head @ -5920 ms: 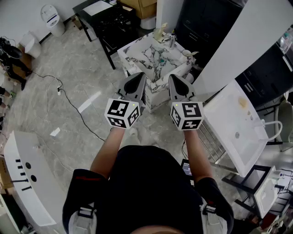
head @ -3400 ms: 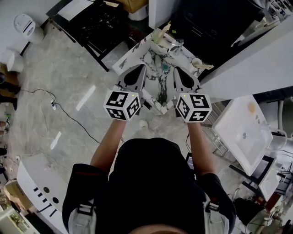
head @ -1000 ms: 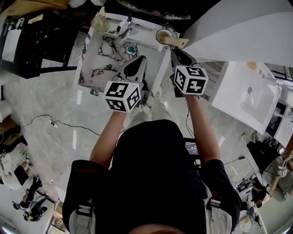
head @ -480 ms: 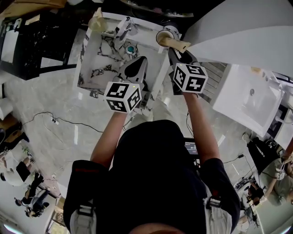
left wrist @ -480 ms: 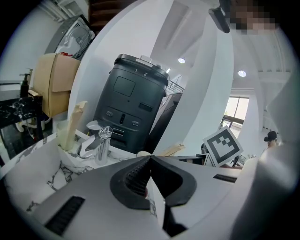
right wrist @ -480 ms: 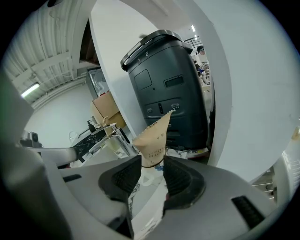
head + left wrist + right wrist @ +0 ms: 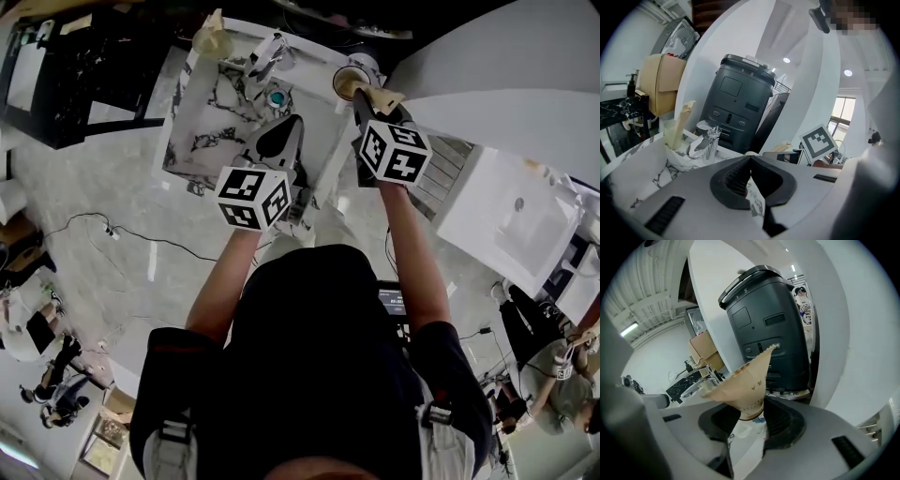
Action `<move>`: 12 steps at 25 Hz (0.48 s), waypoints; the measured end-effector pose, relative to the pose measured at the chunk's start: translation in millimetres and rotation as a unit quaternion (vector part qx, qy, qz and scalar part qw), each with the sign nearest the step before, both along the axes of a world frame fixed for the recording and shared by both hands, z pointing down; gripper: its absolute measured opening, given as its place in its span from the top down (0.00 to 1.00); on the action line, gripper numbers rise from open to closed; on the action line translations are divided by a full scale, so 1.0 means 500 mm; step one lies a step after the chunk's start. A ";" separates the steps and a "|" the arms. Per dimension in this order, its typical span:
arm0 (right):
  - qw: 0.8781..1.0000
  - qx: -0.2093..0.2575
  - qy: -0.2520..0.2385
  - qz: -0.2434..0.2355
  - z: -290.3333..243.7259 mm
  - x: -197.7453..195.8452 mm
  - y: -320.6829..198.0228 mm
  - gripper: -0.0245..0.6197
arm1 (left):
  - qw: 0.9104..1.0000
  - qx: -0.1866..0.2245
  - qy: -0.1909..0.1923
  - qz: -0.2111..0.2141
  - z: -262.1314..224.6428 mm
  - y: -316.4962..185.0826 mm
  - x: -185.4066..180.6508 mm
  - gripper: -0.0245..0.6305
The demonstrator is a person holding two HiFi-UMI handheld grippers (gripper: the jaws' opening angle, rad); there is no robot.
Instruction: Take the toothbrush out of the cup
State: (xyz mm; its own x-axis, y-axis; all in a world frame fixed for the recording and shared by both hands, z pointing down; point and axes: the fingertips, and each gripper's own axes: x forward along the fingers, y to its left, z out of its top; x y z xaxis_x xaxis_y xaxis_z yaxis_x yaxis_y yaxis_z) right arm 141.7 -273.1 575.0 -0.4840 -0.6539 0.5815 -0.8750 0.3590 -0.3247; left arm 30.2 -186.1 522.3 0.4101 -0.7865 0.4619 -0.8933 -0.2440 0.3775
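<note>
Since a second ago your right gripper point(image 7: 364, 105) has closed in on the cup point(image 7: 349, 80) at the sink's point(image 7: 202, 122) far right corner. Its jaws have just been opening wide, with the wrapped toothbrush point(image 7: 745, 378), standing in the cup, between them. Your left gripper point(image 7: 750, 161) stays closed, empty.

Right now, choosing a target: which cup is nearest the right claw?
The cup on the sink's right rim: the right claw, jaws just opening, straddles its wrapped toothbrush. The other sits left of the faucet.

Toothbrush point(image 7: 372, 93) lower end hidden in cup point(image 7: 344, 75); cup base hid behind right gripper point(image 7: 366, 111).
</note>
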 end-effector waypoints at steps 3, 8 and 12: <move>1.000 -0.001 0.005 -0.003 0.002 -0.004 -0.004 0.74 | 1.000 -0.001 0.000 -0.006 0.001 -0.002 -0.006 0.95; 1.000 0.000 0.013 -0.001 0.003 -0.002 -0.009 0.75 | 1.000 -0.002 0.003 -0.012 0.002 -0.002 -0.009 0.95; 1.000 0.005 0.011 0.003 -0.003 0.002 -0.010 0.77 | 1.000 -0.001 0.003 -0.013 0.001 -0.001 -0.008 0.95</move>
State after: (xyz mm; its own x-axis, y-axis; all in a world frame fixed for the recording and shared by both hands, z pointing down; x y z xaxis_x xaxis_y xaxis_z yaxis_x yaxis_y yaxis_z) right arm 142.9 -278.0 573.5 -0.4673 -0.6630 0.5848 -0.8841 0.3571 -0.3016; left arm 26.4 -186.6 522.8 0.3925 -0.7961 0.4605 -0.8970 -0.2207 0.3830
